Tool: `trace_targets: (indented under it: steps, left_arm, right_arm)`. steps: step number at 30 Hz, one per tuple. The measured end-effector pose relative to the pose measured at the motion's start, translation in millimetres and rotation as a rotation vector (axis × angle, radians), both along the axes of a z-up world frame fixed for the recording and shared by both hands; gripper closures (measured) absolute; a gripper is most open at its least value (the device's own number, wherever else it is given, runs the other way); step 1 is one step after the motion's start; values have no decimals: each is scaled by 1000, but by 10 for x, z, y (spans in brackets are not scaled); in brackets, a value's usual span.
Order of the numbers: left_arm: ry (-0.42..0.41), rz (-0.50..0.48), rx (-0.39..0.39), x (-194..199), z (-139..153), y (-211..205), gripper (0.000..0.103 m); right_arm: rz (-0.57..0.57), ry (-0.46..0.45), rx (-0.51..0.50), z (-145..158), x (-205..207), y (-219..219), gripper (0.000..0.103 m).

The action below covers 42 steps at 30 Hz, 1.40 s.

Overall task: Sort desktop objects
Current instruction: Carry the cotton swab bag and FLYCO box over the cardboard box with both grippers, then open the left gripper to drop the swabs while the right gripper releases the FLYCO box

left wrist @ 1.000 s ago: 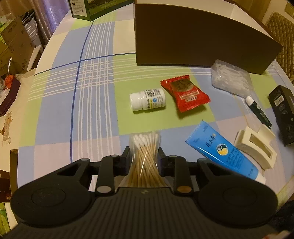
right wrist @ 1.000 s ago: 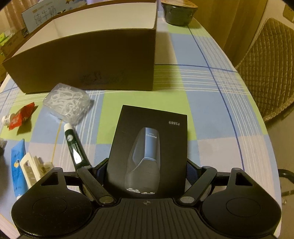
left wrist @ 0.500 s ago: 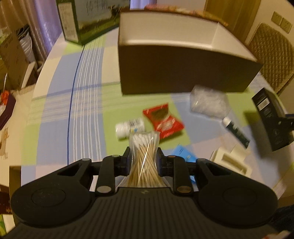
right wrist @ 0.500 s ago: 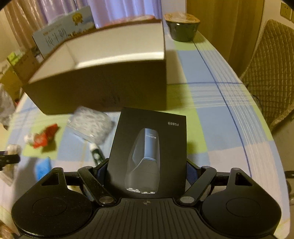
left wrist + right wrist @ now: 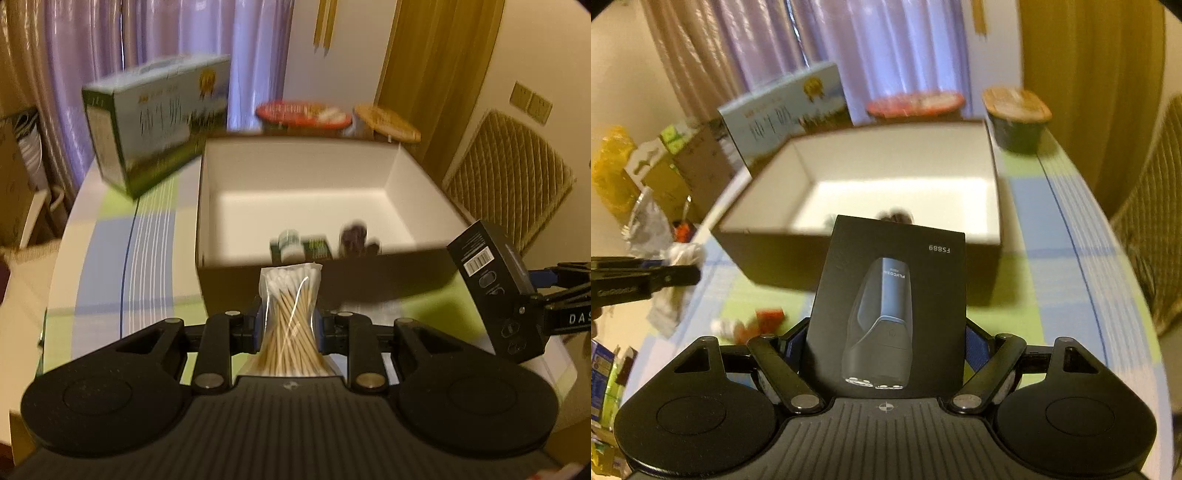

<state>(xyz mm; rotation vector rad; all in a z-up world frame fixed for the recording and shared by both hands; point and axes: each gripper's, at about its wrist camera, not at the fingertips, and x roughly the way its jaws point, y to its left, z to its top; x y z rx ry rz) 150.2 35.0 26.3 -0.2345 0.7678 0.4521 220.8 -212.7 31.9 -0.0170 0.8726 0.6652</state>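
Currently, findings as observed:

Left gripper (image 5: 290,325): clenched on a clear plastic bag of wooden-stick cotton swabs (image 5: 290,314), pinched at its waist, white tips up; it is raised above the table and angled down toward the box's near wall.

Right gripper (image 5: 886,350): jaws spread wide, clamped on both side edges of a flat black cardboard shaver carton (image 5: 892,310), held in the air short of the box, tilted forward.

Carton print: "FS889" reads upside down beside a grey shaver picture; the smaller wording is not legible. The left view shows a barcode label on its end.

Box: open brown cardboard box with white interior (image 5: 295,192) on the checked pastel tablecloth (image 5: 1071,280); small blurred items lie against its near wall.

Background carton: green and white printed carton (image 5: 155,122) behind the box, large characters too blurred to read.

Gripper marking: the left gripper, seen from the right view, carries white lettering, unreadable.
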Motion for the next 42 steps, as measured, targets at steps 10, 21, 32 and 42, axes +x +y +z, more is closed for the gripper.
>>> trace_targets:
  steps: [10,21,32,42]
  left_arm:
    - [-20,-18,36,843,190,443,81]
    - [120,53,-28,1712,-289,1085,81]
    - [194,62,-18,2145,-739,1347,81]
    - [207,62,1,2273,-824,1397,60]
  right_arm:
    - [3,-144,-86,218,803,508,25]
    - [9,-92,-252,-207,1680,1007,25]
    - [-2,-19,-309,-602,2204,1229,25]
    - [11,-25,-330,-701,2261,1243,25]
